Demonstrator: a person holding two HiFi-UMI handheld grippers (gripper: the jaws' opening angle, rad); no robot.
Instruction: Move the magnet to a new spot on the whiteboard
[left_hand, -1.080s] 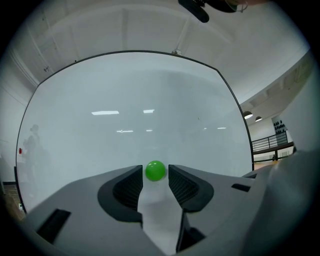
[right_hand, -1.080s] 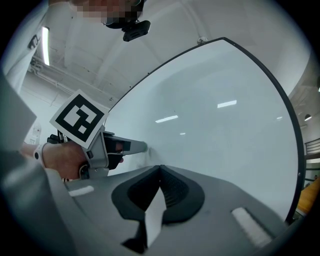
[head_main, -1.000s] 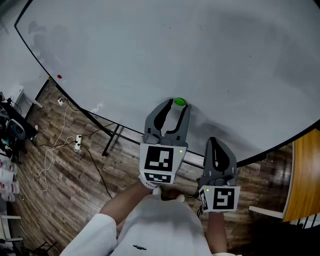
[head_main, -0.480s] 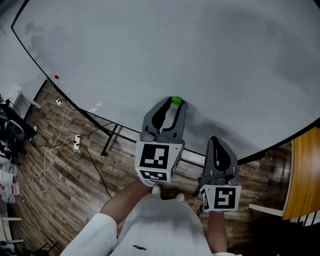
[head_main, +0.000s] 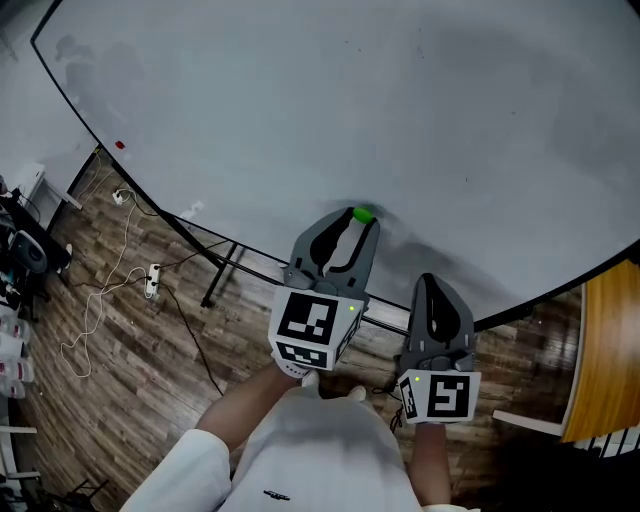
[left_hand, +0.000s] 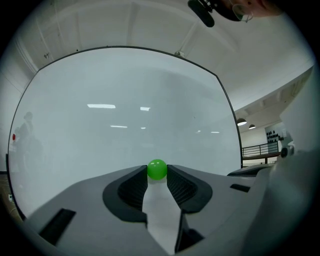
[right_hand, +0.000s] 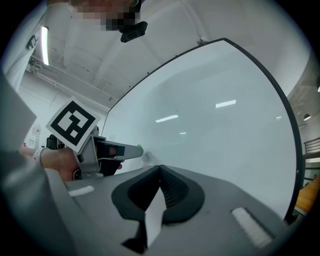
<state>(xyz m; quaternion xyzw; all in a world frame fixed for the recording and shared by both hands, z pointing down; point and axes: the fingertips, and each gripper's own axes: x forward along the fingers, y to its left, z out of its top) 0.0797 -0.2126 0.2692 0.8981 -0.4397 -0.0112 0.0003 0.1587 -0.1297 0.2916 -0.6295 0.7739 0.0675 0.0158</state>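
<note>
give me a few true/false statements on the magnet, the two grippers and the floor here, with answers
1. The magnet is green. True.
2. The right gripper holds the magnet. False: its jaws are together with nothing between them. The left gripper has the magnet between its jaws, which have just been closing onto it.
3. The magnet is near the lower edge of the whiteboard. True.
4. The floor is carpeted. False: it is wood planks, with cables lying on it.
</note>
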